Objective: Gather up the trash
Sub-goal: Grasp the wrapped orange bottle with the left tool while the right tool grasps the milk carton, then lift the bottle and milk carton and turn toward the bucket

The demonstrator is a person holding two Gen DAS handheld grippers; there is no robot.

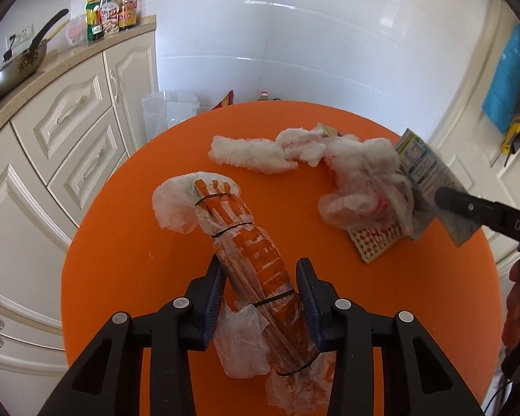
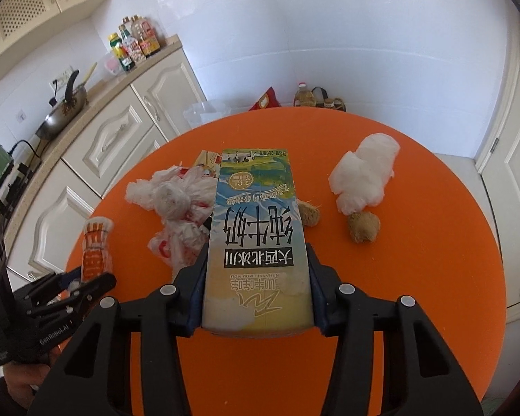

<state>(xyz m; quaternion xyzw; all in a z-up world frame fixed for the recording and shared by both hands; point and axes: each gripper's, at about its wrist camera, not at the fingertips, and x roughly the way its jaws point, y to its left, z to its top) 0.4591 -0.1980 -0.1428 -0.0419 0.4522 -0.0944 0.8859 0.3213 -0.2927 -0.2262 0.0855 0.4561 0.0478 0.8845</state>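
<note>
Kitchen cabinets and a white tiled wall surround a round orange table (image 2: 433, 294) that carries all the trash in view. A clear-lined bin (image 2: 204, 112) stands on the floor beyond the far table edge, beside the cabinets; judged from the task, it is the likely destination. The right gripper (image 2: 256, 277) is clamped on a flattened milk carton (image 2: 256, 228), both pads pressed against its long edges, with the carton raised off the table surface. The left gripper (image 1: 260, 287) straddles an orange-printed plastic roll (image 1: 249, 256) bound with black rubber bands; the pads sit at or very near its sides, and whether they actually press on it cannot be told from either view. Progress is judged early: no item is seen inside the bin, and several pieces remain on the table, namely a crumpled white-and-red plastic bag (image 2: 176, 204), a white tissue wad (image 2: 364, 173), two brown fibrous lumps (image 2: 364, 228) near it, and a red-checked wrapper (image 1: 374, 239) lying partly under the bag. The bin interior is not readable through its liner. The carton hides the table area directly behind it in the right wrist view, and the near end of the roll is cut off by the left gripper body.
</note>
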